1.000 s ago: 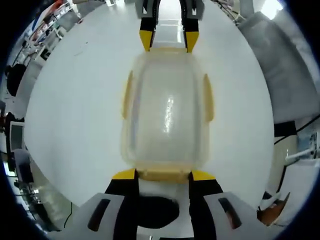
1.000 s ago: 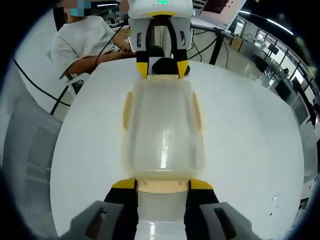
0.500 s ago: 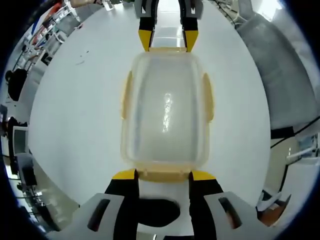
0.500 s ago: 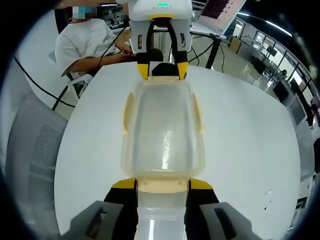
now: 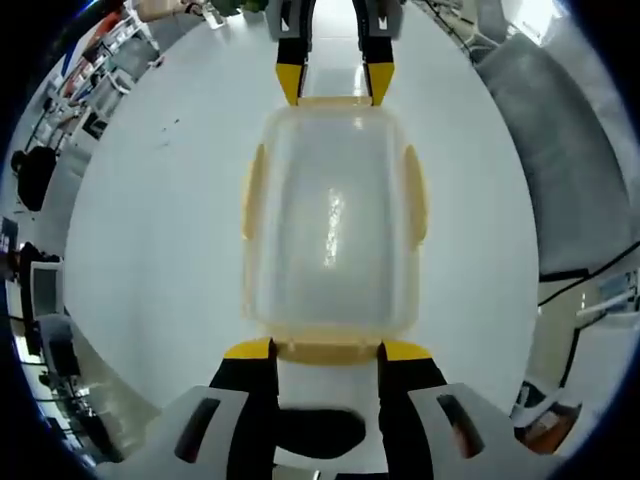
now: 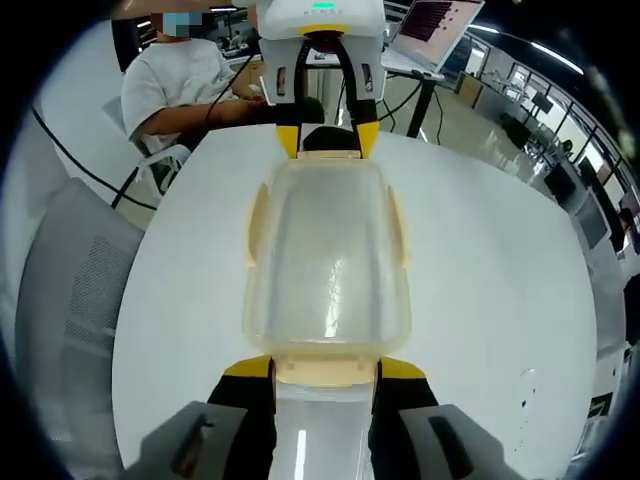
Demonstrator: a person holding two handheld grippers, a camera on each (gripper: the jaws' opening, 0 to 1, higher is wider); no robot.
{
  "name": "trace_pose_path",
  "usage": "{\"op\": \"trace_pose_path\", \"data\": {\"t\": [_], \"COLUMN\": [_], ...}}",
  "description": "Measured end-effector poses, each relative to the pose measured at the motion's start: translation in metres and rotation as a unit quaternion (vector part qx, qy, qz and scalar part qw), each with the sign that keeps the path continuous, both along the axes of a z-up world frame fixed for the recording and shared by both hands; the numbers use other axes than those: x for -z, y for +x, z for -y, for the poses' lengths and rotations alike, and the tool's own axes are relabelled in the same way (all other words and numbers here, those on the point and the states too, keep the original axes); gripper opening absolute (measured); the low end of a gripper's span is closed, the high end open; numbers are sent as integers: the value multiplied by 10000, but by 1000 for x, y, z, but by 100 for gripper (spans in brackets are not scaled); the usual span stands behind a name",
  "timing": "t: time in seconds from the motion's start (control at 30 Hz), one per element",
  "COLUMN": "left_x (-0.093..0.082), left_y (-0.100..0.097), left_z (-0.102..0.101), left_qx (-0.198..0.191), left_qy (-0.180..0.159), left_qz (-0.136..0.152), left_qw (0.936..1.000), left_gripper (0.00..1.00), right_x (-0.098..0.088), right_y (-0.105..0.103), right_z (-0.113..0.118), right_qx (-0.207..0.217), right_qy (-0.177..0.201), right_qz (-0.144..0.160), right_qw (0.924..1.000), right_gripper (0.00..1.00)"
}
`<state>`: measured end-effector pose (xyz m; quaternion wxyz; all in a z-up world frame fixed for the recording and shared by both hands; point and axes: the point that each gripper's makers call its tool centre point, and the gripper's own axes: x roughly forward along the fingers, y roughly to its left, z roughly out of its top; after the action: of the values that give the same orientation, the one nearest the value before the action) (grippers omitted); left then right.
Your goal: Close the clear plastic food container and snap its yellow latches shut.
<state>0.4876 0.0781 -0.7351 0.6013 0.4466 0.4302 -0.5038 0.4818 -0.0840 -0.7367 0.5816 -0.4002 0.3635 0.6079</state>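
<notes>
Pressing end latches | lid seated on container (image 5: 330,215), side latches (image 5: 414,195) look down | left gripper (image 5: 326,349), right gripper (image 6: 324,368) jaws spread, straddling opposite end latches (image 6: 324,371) | remaining: confirm end snaps

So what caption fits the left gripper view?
Two grippers flank a lidded clear container end to end on a white table.

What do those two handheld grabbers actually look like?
Each has two black jaws capped with yellow tips on a pale grey body: the left gripper and the right gripper alike. Seen from across the container, the left one has a white housing with a small green light.
</notes>
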Motion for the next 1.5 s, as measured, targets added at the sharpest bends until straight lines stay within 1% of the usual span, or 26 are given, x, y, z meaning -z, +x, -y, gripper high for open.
{"op": "trace_pose_path", "data": {"t": [0.17, 0.23, 0.37, 0.57, 0.63, 0.67, 0.73, 0.87, 1.03, 1.07, 1.33, 1.5], "left_x": [-2, -4, -8, -11, -11, -11, -12, -12, -14, -13, -15, -19], "left_y": [0, 0, -1, -2, -4, -3, -6, -6, -6, -6, -5, -4], "left_z": [7, 10, 18, 30, 35, 36, 42, 52, 62, 65, 80, 90], "left_qx": [-37, -18, -36, -26, -18, -13, -33, -7, 18, 16, 63, 86], "left_qy": [-67, -74, -126, -153, -159, -159, -187, -220, -240, -244, -293, -326], "left_qz": [-10, 24, 36, 45, 20, 55, 3, 28, 34, 24, 37, 63], "left_qw": [10000, 10000, 9999, 9999, 9999, 9999, 9998, 9998, 9997, 9997, 9995, 9994], "left_gripper": [35, 35, 35, 35, 35, 35, 35, 35, 35, 35, 35, 35], "right_x": [-7, -10, -14, -14, -13, -13, -14, -14, -15, -14, -13, -16], "right_y": [0, 1, 0, -1, -2, -1, -3, -4, -6, -5, -6, -5], "right_z": [9, 12, 18, 30, 34, 37, 42, 52, 62, 65, 80, 90], "right_qx": [-5, 16, -4, -11, -10, -27, -23, 0, 47, 50, 82, 130], "right_qy": [6, 62, 60, 30, 9, 14, 11, -20, -51, -53, -110, -94], "right_qz": [92, 76, 87, 60, -4, 60, 14, 35, -8, 26, 14, 42], "right_qw": [10000, 10000, 9999, 10000, 10000, 10000, 10000, 10000, 10000, 10000, 9999, 9999], "right_gripper": [33, 33, 33, 33, 33, 33, 33, 33, 33, 33, 33, 33]}}
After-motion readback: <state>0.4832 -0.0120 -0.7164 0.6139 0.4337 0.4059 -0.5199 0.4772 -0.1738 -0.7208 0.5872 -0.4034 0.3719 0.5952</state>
